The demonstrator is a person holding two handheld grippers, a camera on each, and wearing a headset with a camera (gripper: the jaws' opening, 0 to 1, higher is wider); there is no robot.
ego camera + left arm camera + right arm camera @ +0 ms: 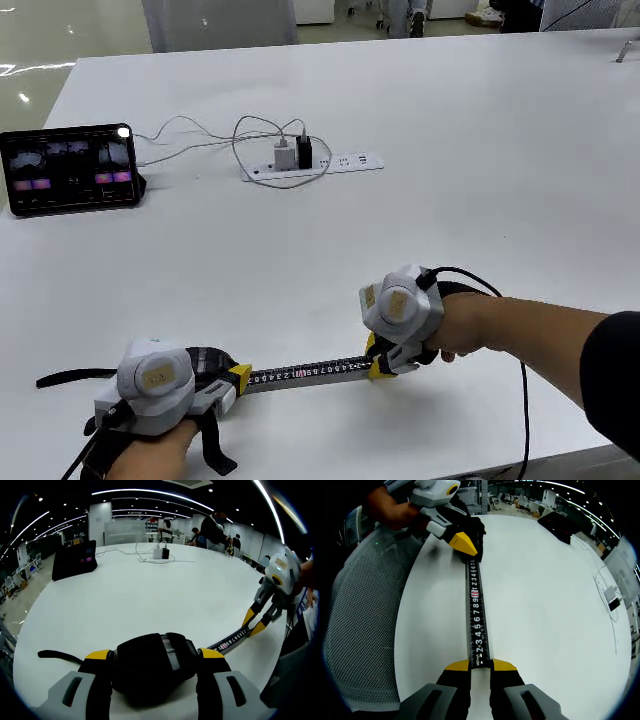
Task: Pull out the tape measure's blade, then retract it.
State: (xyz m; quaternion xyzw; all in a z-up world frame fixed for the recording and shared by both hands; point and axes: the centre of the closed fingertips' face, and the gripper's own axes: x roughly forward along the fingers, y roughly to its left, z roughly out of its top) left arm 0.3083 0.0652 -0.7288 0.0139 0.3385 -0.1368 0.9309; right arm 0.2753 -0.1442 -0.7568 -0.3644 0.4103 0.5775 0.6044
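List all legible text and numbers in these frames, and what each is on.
"2 3 4 5 6 7 8 9", red "10", then "1 2 3 4 5 6 7 8": on the blade of the tape measure.
Tablet screen: coloured tiles, too blurred to read.
Yellow stickers on the left gripper and right gripper: print too small to read.
Power strip: nothing legible.
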